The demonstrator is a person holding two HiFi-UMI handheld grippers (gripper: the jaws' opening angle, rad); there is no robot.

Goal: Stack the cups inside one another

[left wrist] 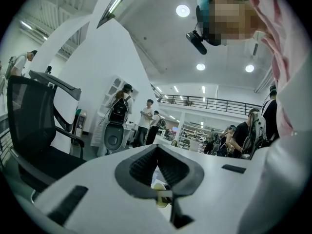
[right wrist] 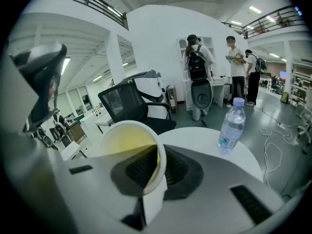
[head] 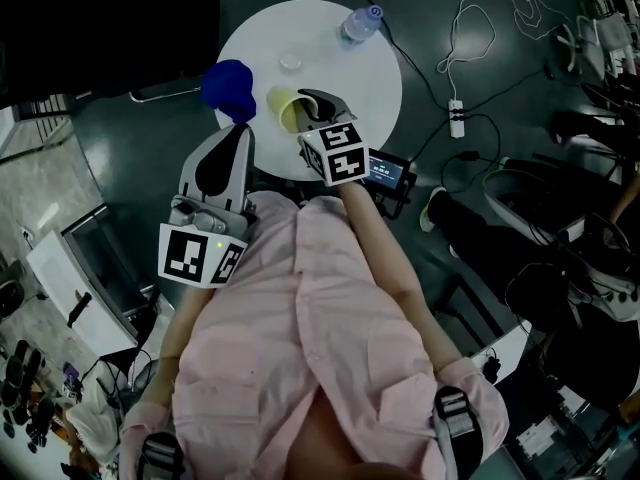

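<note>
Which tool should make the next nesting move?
Right. The right tool grips the rim of the yellow-lined white cup, close to the blue cup; the left tool is shut and empty.

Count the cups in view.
2. A yellow cup is pinched by its rim in the right gripper, by the round table's near edge. A blue cup is at the table's left edge. Others could be nested or hidden.
</note>
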